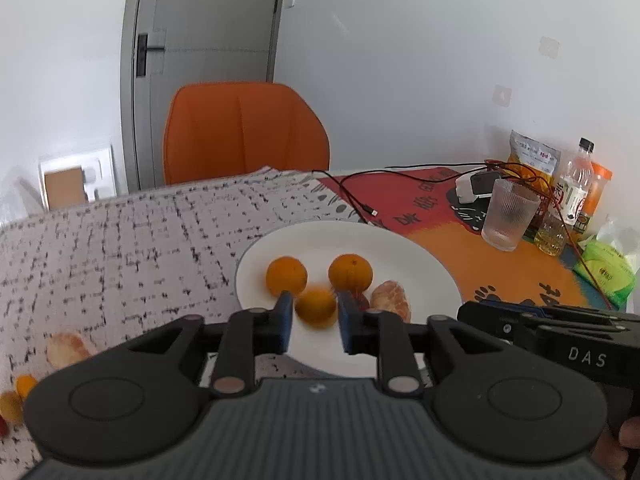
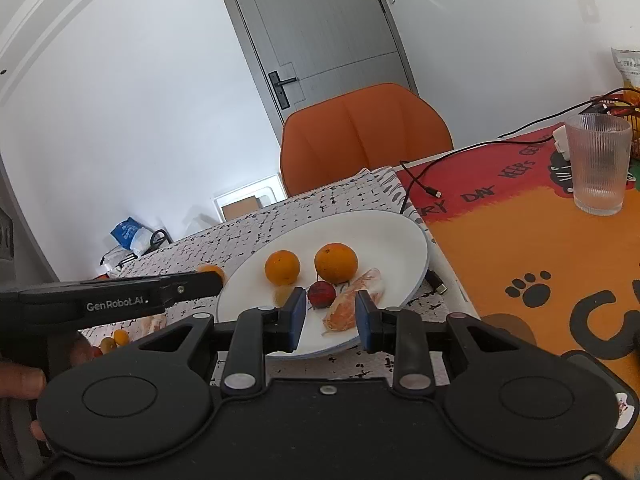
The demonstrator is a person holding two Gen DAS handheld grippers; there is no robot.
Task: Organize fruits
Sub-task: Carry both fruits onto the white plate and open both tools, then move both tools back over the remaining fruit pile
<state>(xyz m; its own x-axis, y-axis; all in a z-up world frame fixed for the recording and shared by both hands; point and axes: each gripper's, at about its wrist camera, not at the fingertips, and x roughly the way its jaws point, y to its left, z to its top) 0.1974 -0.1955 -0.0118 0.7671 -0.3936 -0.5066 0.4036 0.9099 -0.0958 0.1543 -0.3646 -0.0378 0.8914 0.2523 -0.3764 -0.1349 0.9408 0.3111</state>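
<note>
The left claw (image 1: 313,316) carries a small orange (image 1: 316,306) between its blue pads, blurred, at the near left edge of the white plate (image 1: 420,256); whether the pads actually press it cannot be told. On the plate lie two more oranges (image 2: 282,267) (image 2: 336,263), a dark red fruit (image 2: 321,293) and peeled citrus segments (image 2: 354,300). The right claw (image 2: 330,314) is released, empty, near the segments. More small fruits (image 2: 114,339) lie on the speckled cloth (image 1: 120,240) covering the desk (image 2: 520,248).
</note>
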